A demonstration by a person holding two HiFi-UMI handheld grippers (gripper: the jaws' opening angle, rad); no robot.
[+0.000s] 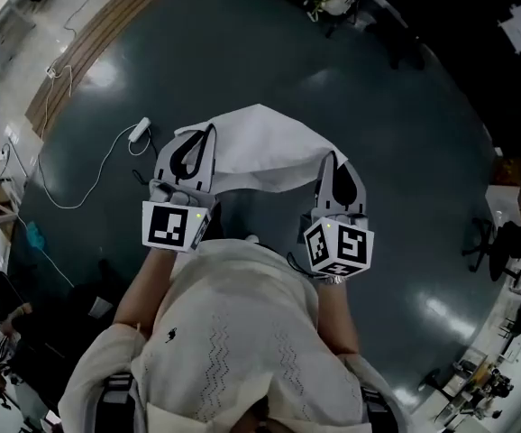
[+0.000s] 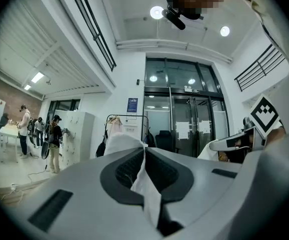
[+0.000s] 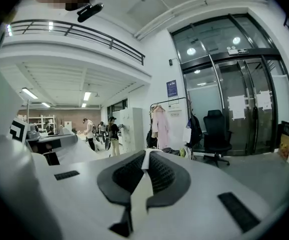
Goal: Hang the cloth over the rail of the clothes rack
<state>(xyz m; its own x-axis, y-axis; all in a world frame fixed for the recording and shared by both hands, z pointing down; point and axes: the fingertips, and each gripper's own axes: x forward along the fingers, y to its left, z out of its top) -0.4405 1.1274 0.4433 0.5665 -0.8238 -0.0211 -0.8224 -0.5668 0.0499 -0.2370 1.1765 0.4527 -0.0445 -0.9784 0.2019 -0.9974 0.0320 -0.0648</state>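
Two hand-held grippers, left [image 1: 206, 135], right [image 1: 333, 158], tight on cloth [image 1: 260, 152]; blue sign [image 3: 172, 88] illegible

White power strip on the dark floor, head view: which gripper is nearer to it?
Left. The left gripper, shut on the white cloth, is just right of the white power strip; the right gripper holds the cloth's far end.

White cloth [image 1: 262, 152]: plain and thin, held in the air and spread wide between the left gripper [image 1: 208, 135] and the right gripper [image 1: 331, 159]. Its near edge sags between them and its far edge rises to a soft peak. Each pair of jaws is closed on a pinched fold. Clothes rack [image 2: 127, 134]: upright black tube frame, well apart from the cloth, with garments hanging from its top rail [image 2: 128, 115].
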